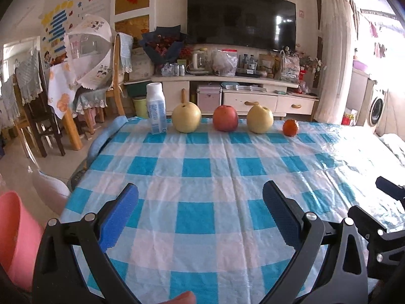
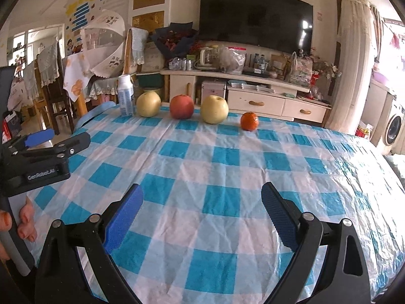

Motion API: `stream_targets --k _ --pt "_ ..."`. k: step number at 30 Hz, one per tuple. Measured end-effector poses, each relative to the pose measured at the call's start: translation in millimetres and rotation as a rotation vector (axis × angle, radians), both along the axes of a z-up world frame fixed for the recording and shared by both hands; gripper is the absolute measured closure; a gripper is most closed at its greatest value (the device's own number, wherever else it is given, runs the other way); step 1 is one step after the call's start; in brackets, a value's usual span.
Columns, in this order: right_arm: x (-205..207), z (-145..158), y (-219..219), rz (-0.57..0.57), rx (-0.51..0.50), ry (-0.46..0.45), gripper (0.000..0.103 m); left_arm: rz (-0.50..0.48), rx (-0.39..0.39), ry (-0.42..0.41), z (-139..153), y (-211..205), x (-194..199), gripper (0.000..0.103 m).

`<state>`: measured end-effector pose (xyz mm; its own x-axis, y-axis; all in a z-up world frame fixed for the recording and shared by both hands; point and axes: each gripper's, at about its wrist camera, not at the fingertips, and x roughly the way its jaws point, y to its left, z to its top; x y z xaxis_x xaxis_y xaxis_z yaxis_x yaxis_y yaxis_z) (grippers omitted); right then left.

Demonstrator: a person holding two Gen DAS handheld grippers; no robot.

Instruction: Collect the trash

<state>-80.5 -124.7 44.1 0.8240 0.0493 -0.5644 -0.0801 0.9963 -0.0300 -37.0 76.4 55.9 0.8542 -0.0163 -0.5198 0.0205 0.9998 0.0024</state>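
Leftmost, beside the table, a pink plastic bin [image 1: 14,230] shows at the edge of the left wrist view. Next, the left gripper [image 1: 200,212] hovers over the blue-and-white checked tablecloth [image 1: 195,167], its blue-padded jaws spread wide apart, holding and touching nothing. In the right wrist view its black body bears the lettering "GenRobot.AI". The right gripper [image 2: 202,212] likewise hangs above the cloth with its jaws wide apart and nothing between them.

Along the far edge of the table runs a row of things. At its left end stands a white plastic bottle with a pale blue label [image 1: 156,109], upright, long axis vertical, cap on top; the label's print is too small to read. Just to its right sit a yellow pear [image 1: 186,118], a red apple [image 1: 225,118], a second yellow pear [image 1: 260,119] and a small orange mandarin [image 1: 290,127], each apart from its neighbour. Both grippers are well apart from the row.
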Motion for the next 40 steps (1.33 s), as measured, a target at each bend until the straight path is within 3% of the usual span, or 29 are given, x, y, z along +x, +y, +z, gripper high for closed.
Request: stream_targets --k 27,33,40 --pt "12.9 -9.2 -8.1 0.016 0.029 0.024 0.010 0.001 0.021 0.034 -19.3 -16.6 8.4 0.004" --pt "33.1 -30.1 -13.8 -0.029 0.026 0.118 0.010 0.007 0.031 0.200 -49.0 -28.7 30.0 0.004" --pt "64.3 -75.8 -22.8 -0.091 0.035 0.324 0.010 0.046 -0.001 0.348 -81.1 -28.9 51.2 0.004"
